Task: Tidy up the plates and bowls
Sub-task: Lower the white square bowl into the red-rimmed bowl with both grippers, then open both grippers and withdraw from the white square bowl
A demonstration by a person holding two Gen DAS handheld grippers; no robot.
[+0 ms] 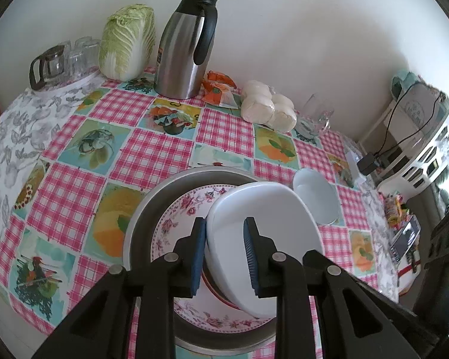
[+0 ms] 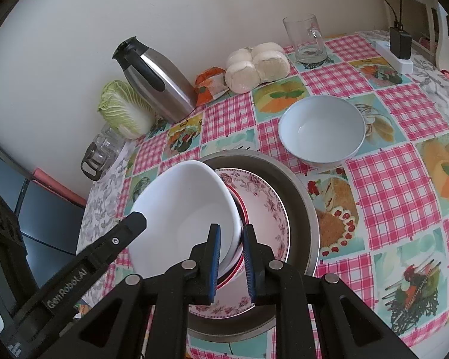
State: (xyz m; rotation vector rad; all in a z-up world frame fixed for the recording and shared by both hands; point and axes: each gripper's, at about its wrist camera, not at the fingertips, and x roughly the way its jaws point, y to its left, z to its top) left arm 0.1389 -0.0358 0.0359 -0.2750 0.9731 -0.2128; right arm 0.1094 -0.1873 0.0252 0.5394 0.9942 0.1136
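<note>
Both the left hand-held gripper (image 1: 224, 236) and the right hand-held gripper (image 2: 231, 246) were clamped on opposite rims of a tilted white ceramic bowl (image 2: 182, 218), apparently to steady it over the floral-rimmed plate (image 2: 266, 209) in the round grey metal tray (image 2: 302, 197) on the table (image 2: 404, 179).

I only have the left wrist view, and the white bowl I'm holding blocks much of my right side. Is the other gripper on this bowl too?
Observer: Yes. The right gripper is shut on the white bowl at the rim nearest it, with the bowl tilted.
Operator: And the bowl half hidden behind it, is anything inside?
Observer: No. The second bowl stands upright and empty on the tablecloth, just outside the metal tray.
</note>
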